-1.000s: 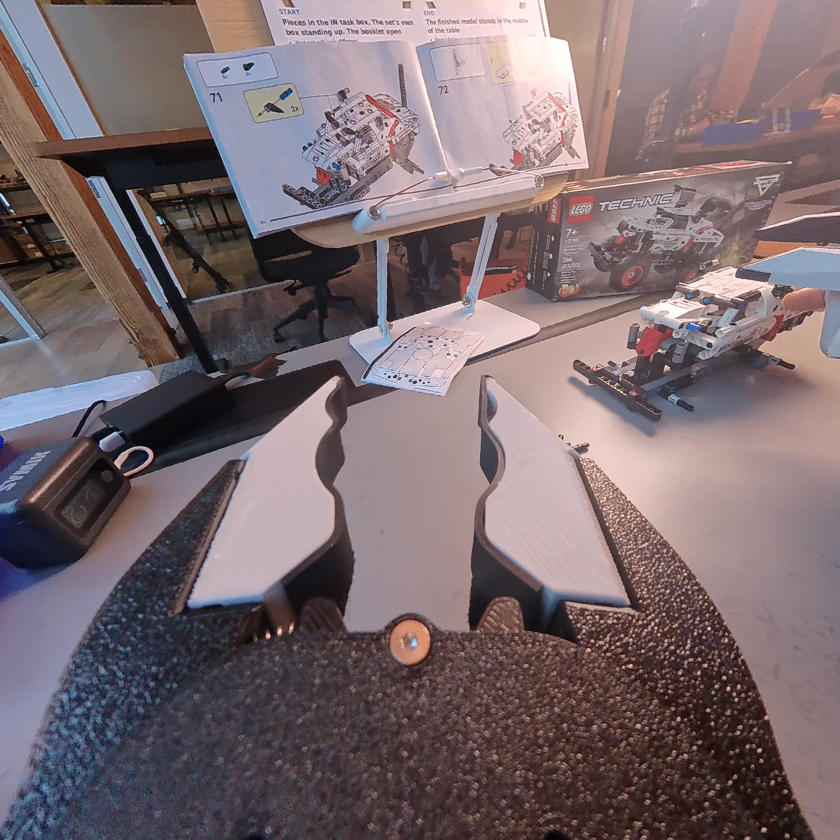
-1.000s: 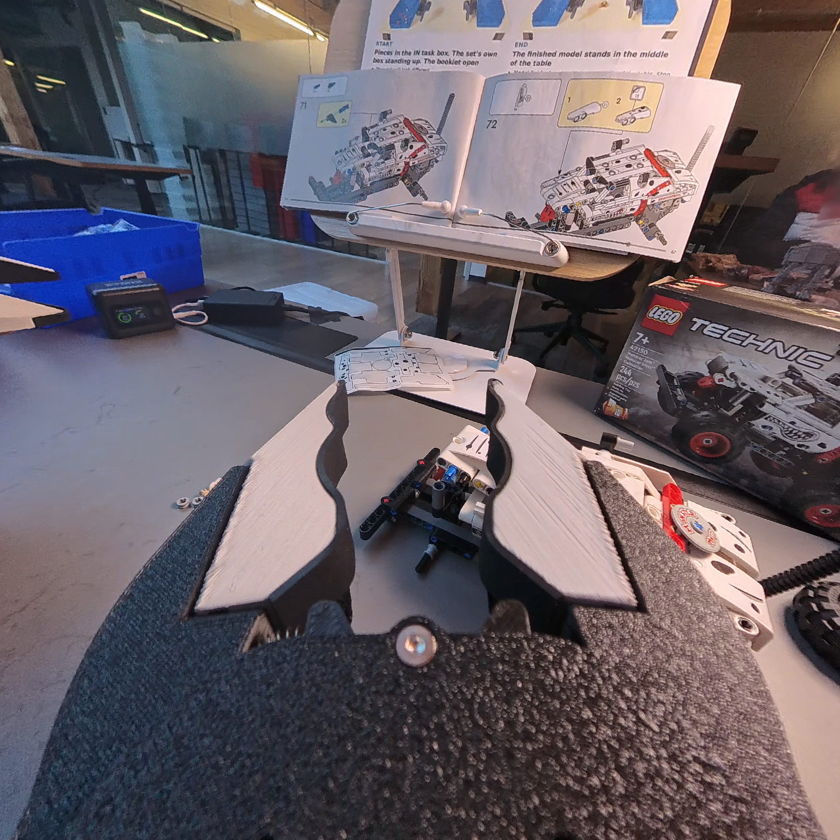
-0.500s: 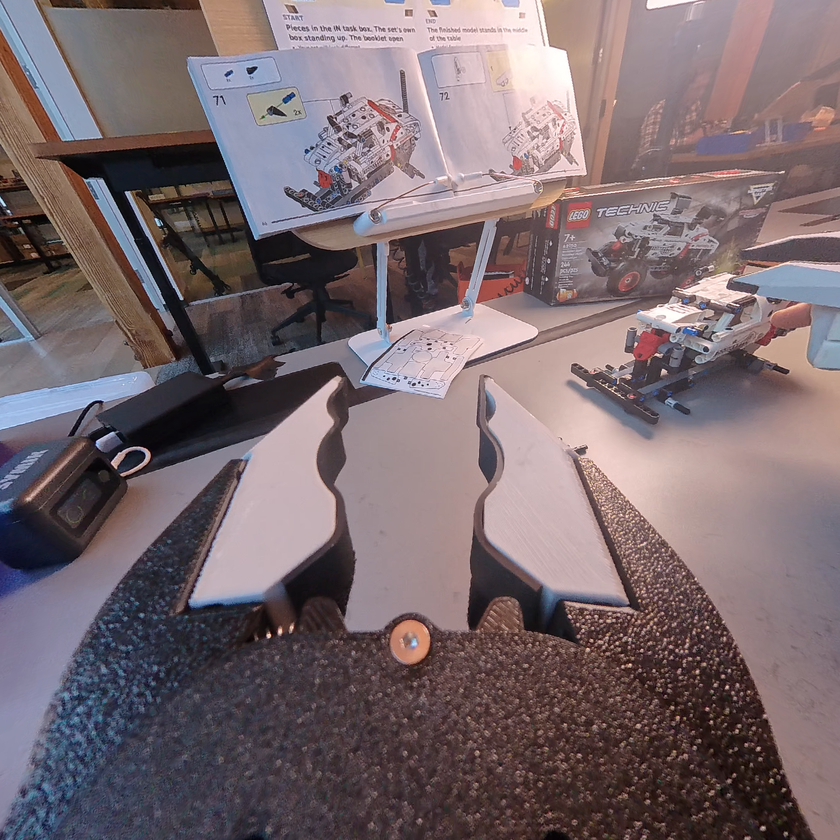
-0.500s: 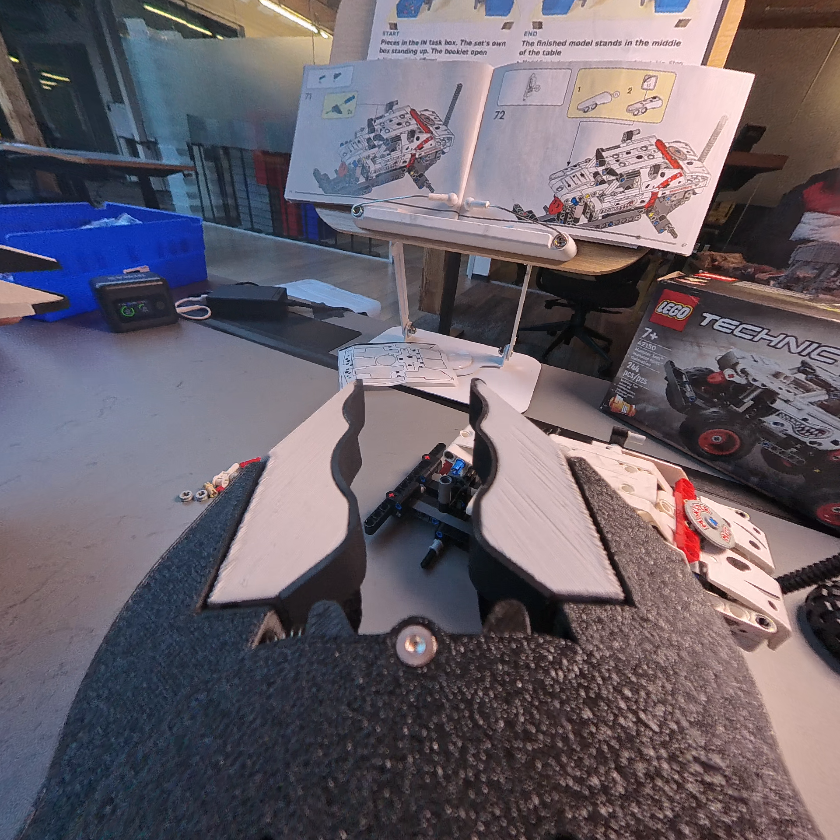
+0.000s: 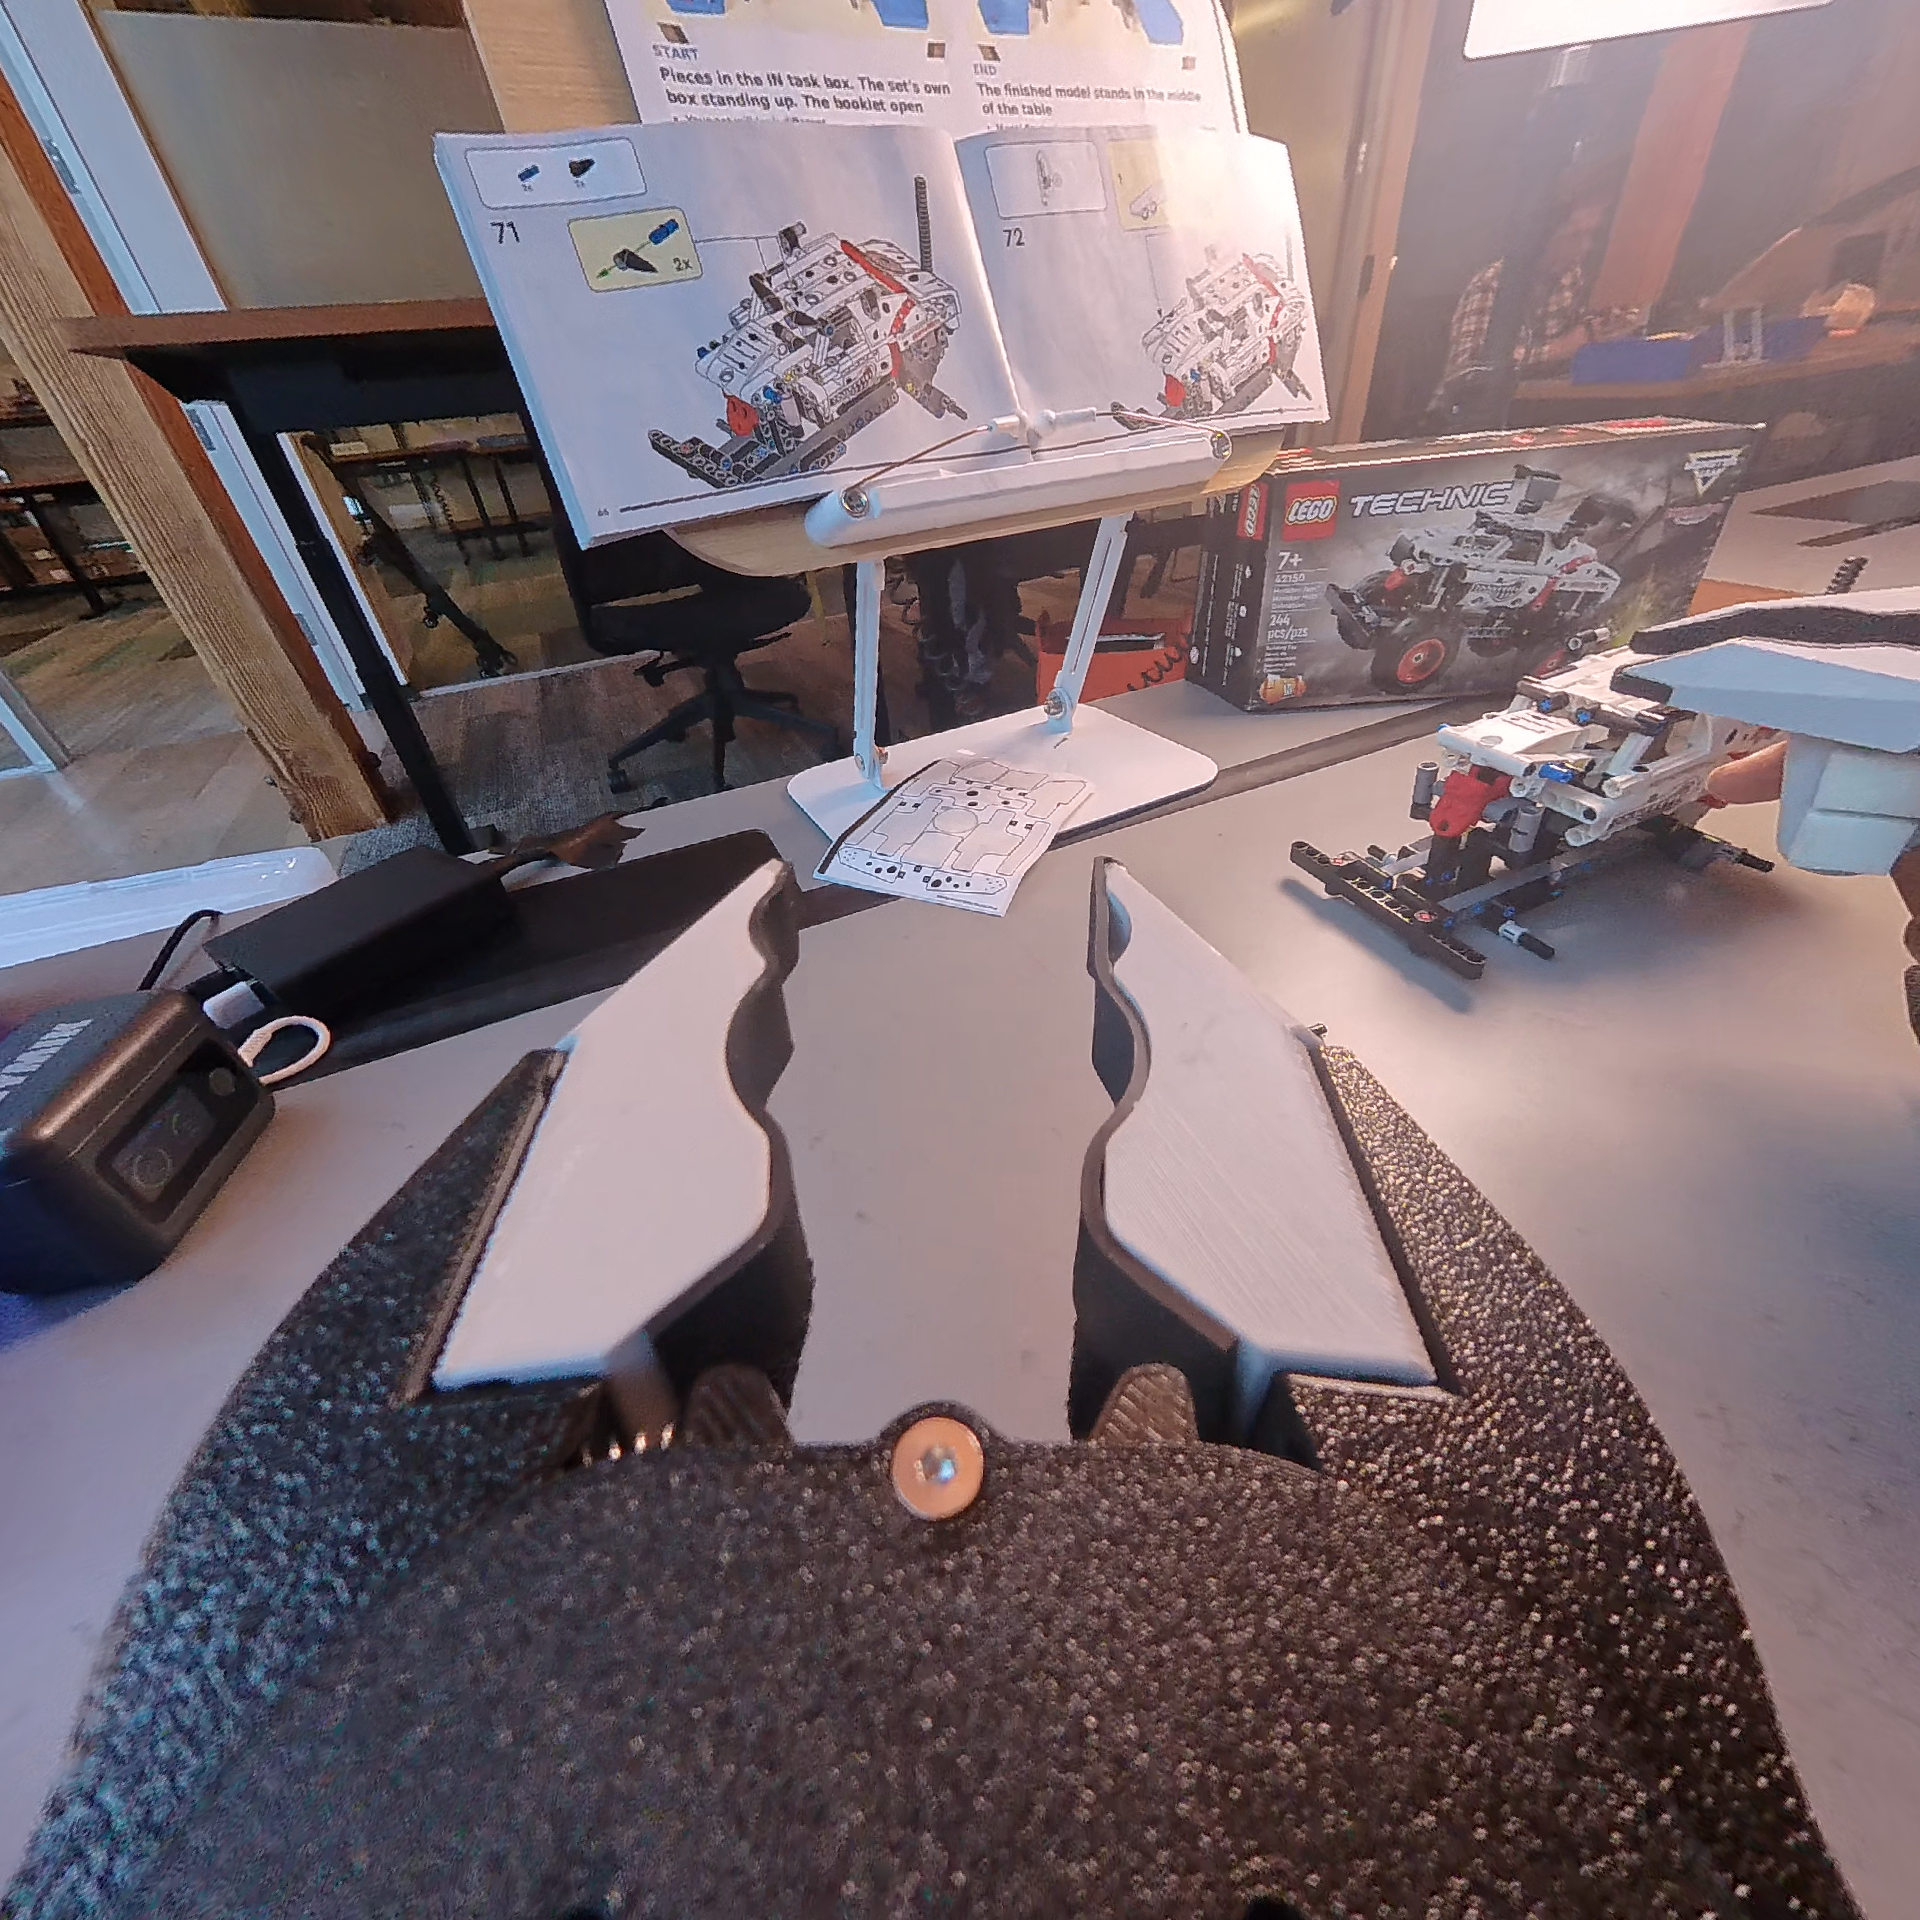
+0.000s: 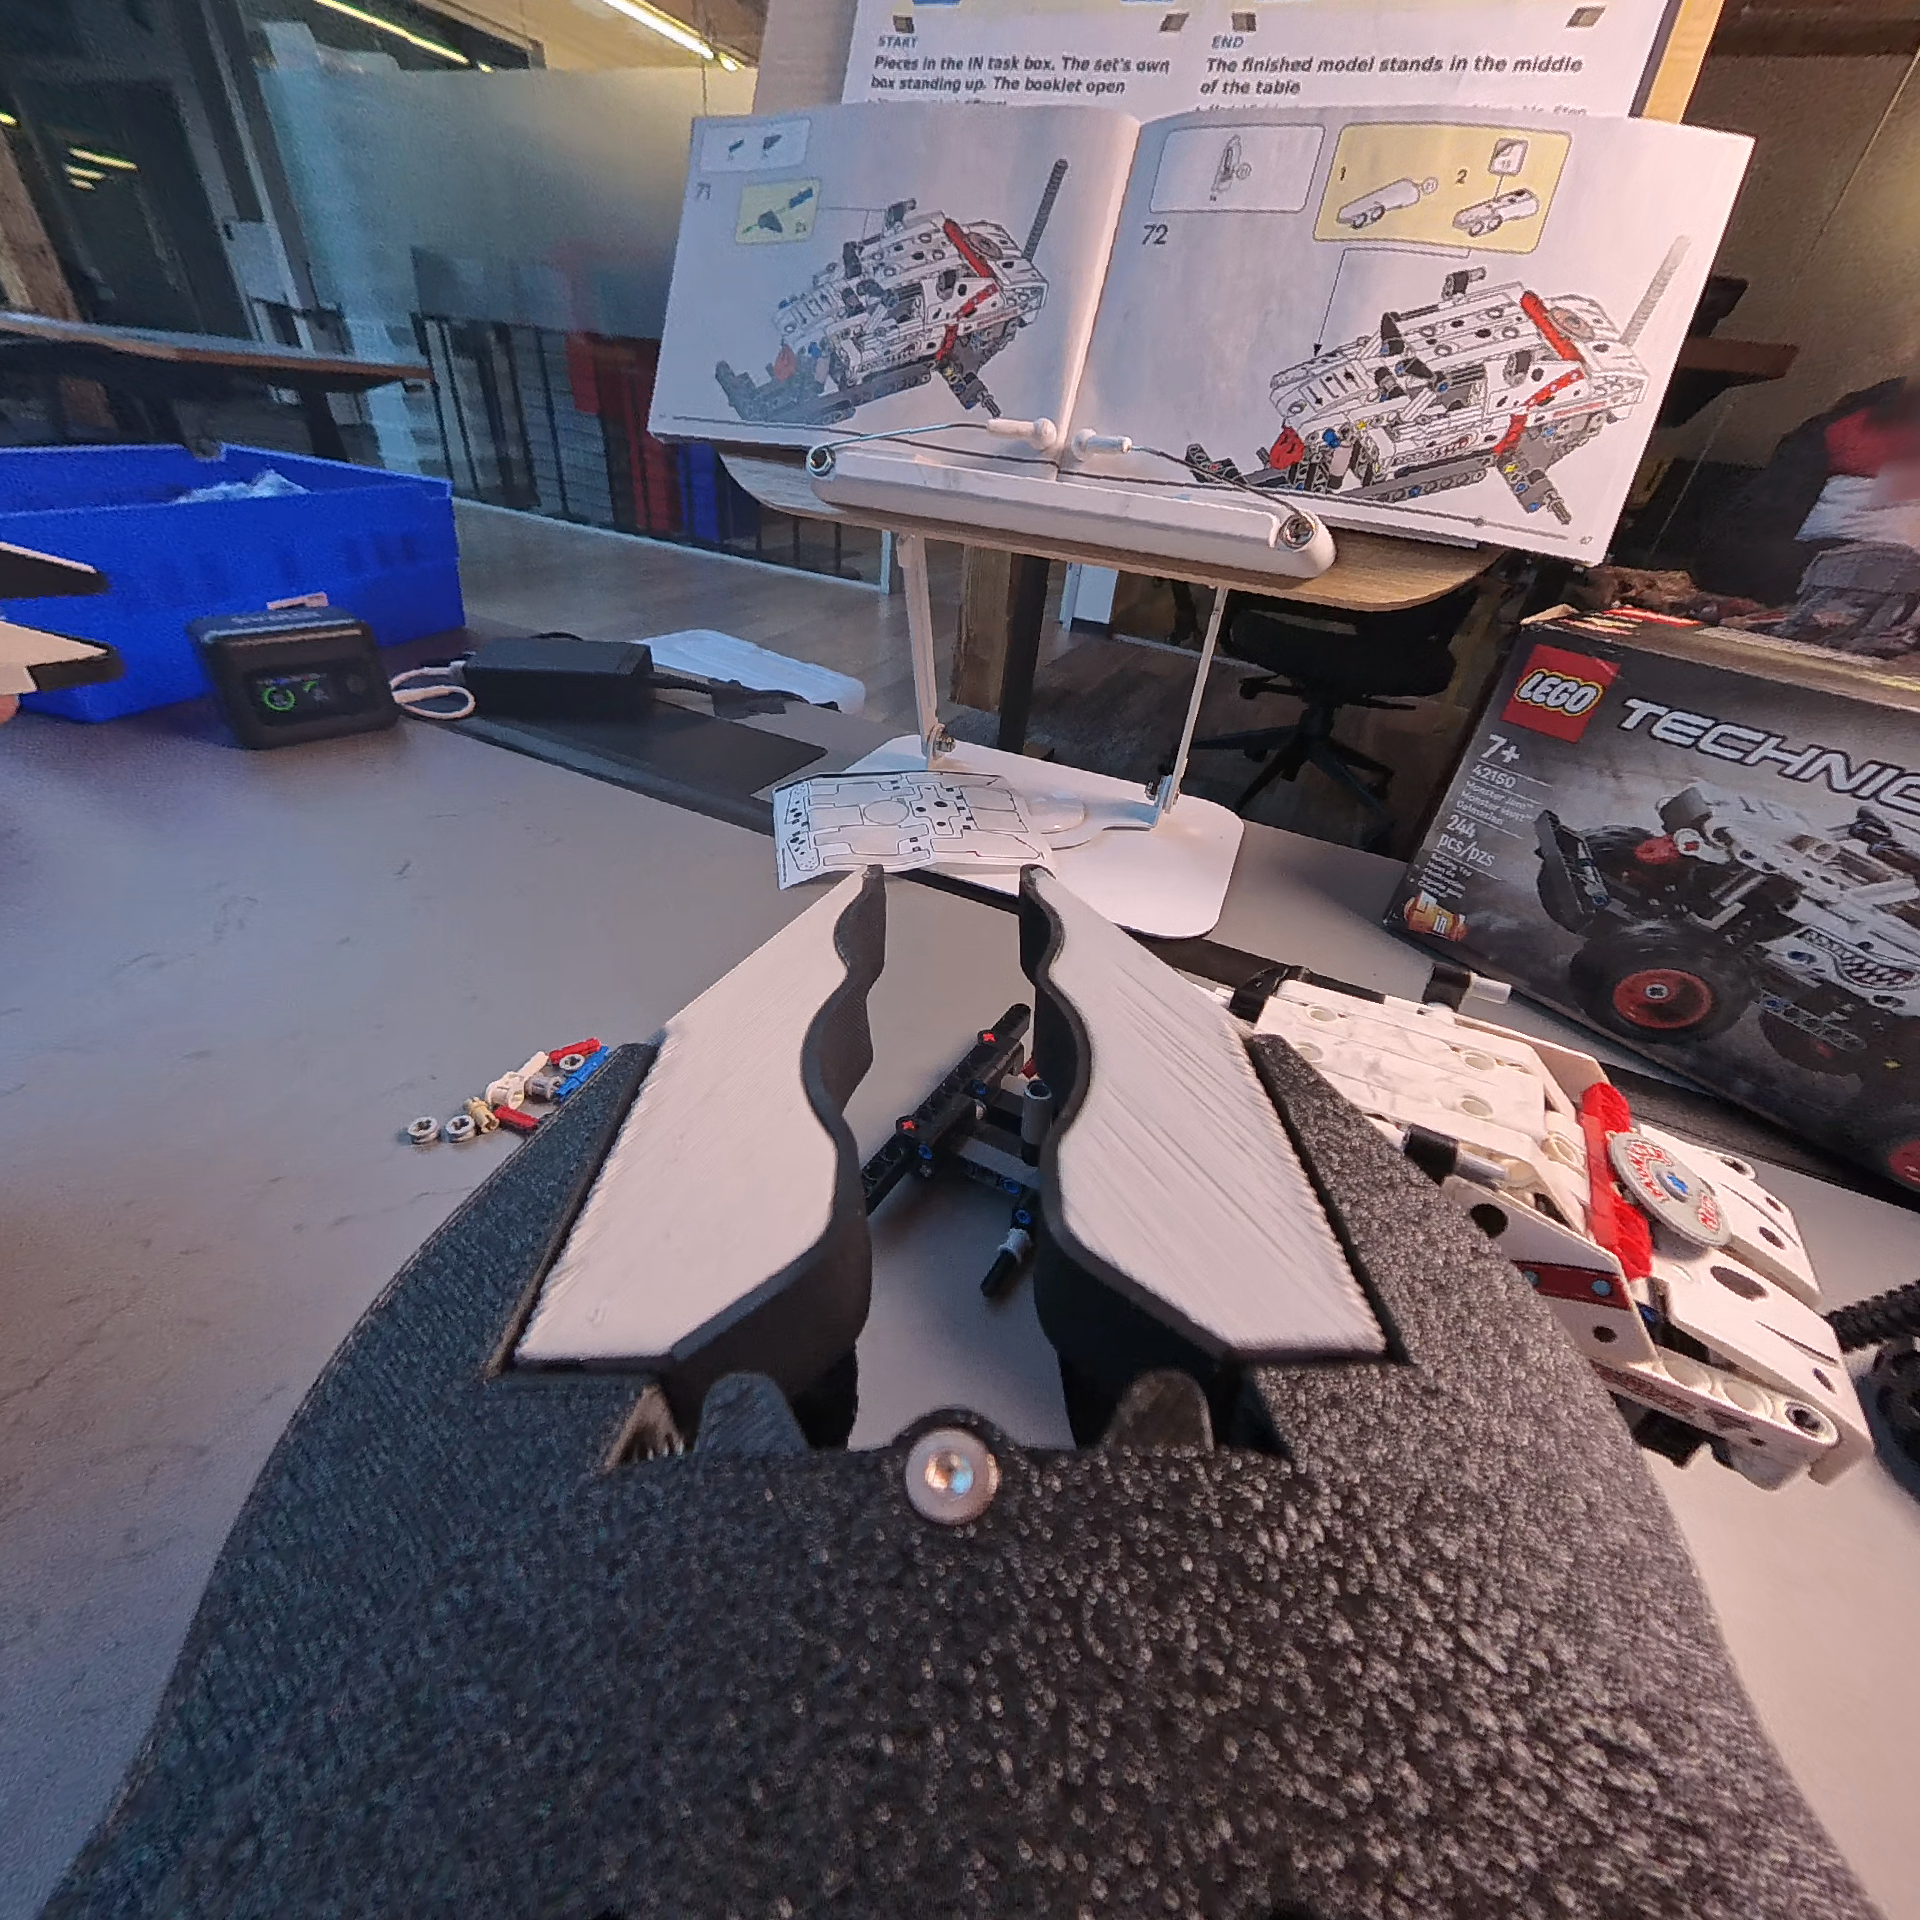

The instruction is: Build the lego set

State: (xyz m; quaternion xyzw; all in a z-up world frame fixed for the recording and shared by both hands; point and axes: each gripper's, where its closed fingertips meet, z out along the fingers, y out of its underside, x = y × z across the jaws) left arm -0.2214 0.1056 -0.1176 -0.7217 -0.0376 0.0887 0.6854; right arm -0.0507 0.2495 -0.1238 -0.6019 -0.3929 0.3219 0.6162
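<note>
left tool (image 5: 940, 914): grey wavy fingers | black speckled body | silver screw

Both wrist views face the booklet stand (image 5: 997, 488).

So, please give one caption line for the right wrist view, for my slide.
Right gripper, jaws partly open, above the half-built white toy truck; open instruction booklet behind.

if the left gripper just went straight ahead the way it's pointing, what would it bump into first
Probably the white printed sticker sheet lying flat against the white book stand's base. The open left gripper has only bare grey table between its fingers until then; depth is hard to judge.
</note>
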